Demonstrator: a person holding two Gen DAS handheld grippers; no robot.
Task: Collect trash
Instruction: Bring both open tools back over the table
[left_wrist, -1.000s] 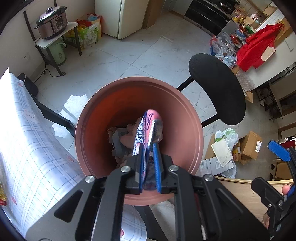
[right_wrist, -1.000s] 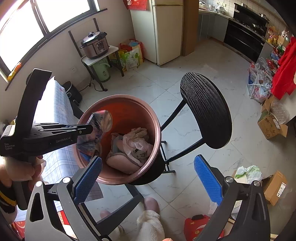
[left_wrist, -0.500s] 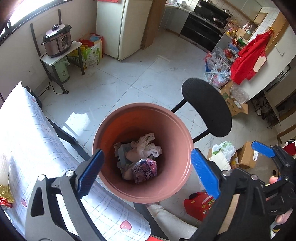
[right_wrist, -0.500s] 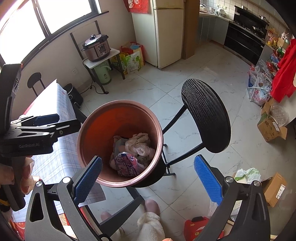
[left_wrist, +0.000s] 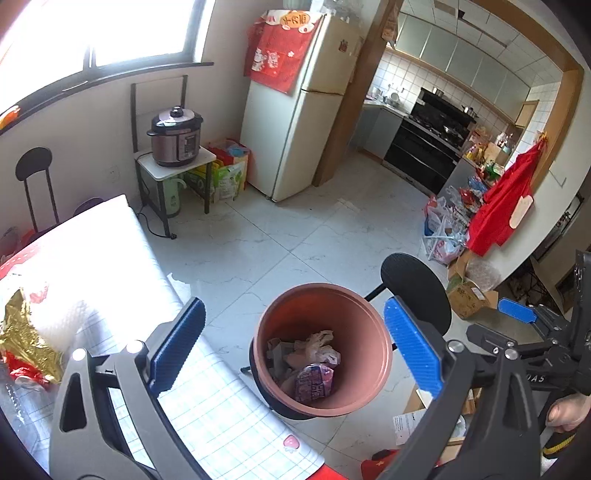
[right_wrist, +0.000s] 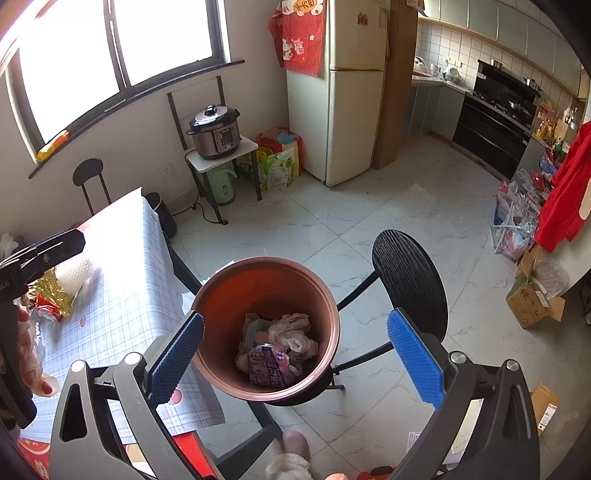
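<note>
A terracotta-coloured bin (left_wrist: 373, 332) (right_wrist: 221, 295) stands on a black stool beside the table. Inside lie crumpled wrappers and a pink-purple snack packet (left_wrist: 314, 382) (right_wrist: 267, 363). My left gripper (left_wrist: 295, 350) is open and empty, well above the bin. My right gripper (right_wrist: 295, 354) is open and empty above the bin's near rim. A gold foil wrapper (left_wrist: 26, 332) (right_wrist: 55, 291) with red scraps lies on the table at the left.
The table (left_wrist: 207, 398) (right_wrist: 110, 306) has a checked white cover. A black round stool (left_wrist: 417, 295) (right_wrist: 410, 277) stands right of the bin. A rice cooker (left_wrist: 175, 136), fridge (left_wrist: 299, 122), cardboard boxes (right_wrist: 532, 301) and bags line the room. A slippered foot (right_wrist: 291, 454) is below.
My left gripper opened and dropped the pink-purple packet into the bin, then rose and drew back, tilting up toward the room. My right gripper also rose and drew back a little.
</note>
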